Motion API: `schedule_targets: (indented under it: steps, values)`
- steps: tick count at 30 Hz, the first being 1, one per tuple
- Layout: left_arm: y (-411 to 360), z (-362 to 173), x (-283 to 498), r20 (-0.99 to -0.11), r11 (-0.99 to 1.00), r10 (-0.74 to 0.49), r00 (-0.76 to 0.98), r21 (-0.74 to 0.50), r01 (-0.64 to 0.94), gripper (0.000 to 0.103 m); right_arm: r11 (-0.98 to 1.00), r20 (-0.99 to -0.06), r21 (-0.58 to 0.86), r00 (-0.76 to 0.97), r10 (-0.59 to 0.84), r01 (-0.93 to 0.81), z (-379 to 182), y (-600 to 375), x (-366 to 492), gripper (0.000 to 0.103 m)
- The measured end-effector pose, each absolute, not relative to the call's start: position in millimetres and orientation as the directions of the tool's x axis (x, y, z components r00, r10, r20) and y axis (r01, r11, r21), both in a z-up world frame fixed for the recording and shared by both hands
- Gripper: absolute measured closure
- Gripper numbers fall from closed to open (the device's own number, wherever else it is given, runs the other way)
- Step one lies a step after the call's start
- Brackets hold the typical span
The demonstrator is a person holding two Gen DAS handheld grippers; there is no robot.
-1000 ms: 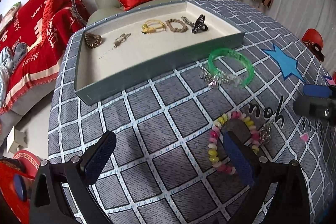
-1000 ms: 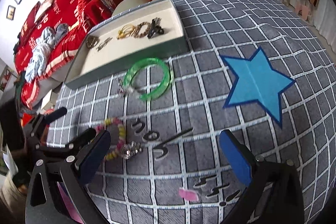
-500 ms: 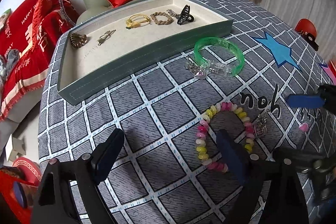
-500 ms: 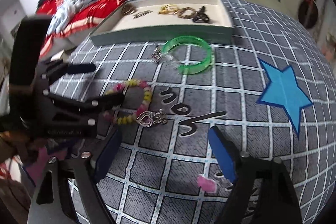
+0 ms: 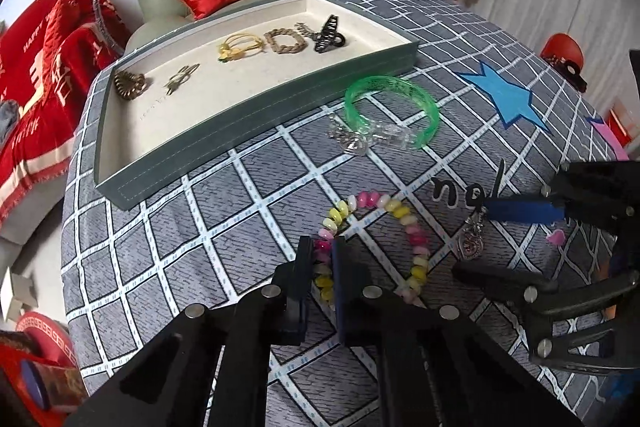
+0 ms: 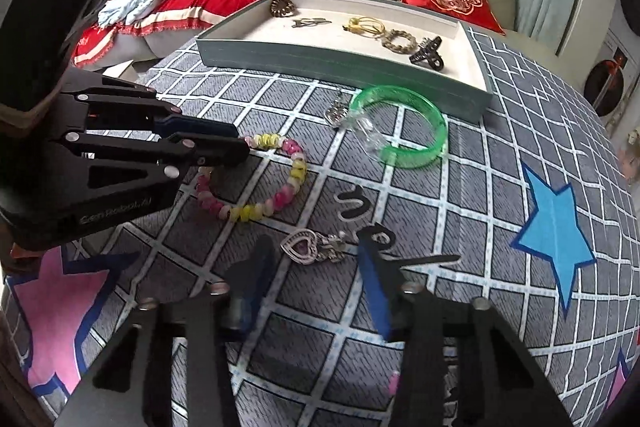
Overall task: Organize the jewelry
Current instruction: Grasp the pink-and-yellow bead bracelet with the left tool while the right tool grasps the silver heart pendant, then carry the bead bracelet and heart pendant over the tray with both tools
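The pink-and-yellow bead bracelet (image 5: 372,243) lies flat on the grey checked tablecloth (image 5: 168,227), in front of the tray and nearest my grippers. My left gripper (image 5: 322,259) has its fingers pressed together on the near-left arc of the bracelet, the beads pinched between the pads; from the right wrist view the same fingers (image 6: 208,139) reach in from the left and meet at the bracelet's upper-left beads. Just right of the bracelet lies a silver heart pendant (image 6: 312,247) with a pink stone. My right gripper (image 6: 316,267) straddles it: its jaws are closing, the pendant lies between them, and the pads do not yet touch it. Farther back, a translucent green bangle (image 5: 392,111) rests on the cloth with a clear crystal piece (image 5: 360,137) touching its near-left edge. Behind these sits the grey-green jewelry tray (image 5: 256,107) with a cream lining; it holds, left to right in the left wrist view, a bronze heart piece (image 5: 130,85), a small metal clip (image 5: 182,78), a yellow ring-shaped piece (image 5: 240,47), a braided chain loop (image 5: 286,42) and a black claw clip (image 5: 329,35). A blue star (image 5: 506,99) is printed on the cloth to the right.
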State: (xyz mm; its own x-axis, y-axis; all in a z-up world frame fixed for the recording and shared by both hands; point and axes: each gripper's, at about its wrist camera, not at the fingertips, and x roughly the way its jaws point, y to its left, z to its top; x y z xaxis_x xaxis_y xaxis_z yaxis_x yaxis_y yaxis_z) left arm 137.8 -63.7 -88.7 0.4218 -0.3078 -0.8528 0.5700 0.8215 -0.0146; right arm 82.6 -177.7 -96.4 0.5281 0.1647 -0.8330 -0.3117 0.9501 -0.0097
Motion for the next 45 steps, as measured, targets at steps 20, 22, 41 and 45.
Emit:
schedule_targets:
  steps: [20,22,41,45]
  values:
    - [-36,-60,136,-0.802,0.852,-0.387,0.455,-0.123,0.508,0.077,0.978,-0.801,0.138,0.563,0.203,-0.156,-67,-207,88,0.069]
    - [-34,-53,137,-0.790,0.853,-0.399,0.466,-0.132,0.505,0.077,0.977,-0.797,0.158,0.565,0.213,-0.144,-63,-210,91,0.069]
    - [-33,-60,131,-0.817,0.882,-0.315,0.483,-0.063,0.468,0.076,0.967,-0.777,0.240,0.579,0.247,-0.090,-53,-220,100,0.069]
    - [-26,-60,130,-0.803,0.907,-0.271,0.531,-0.027,0.421,0.000,0.965,-0.774,0.249,0.582,0.248,-0.080,-53,-226,95,0.069]
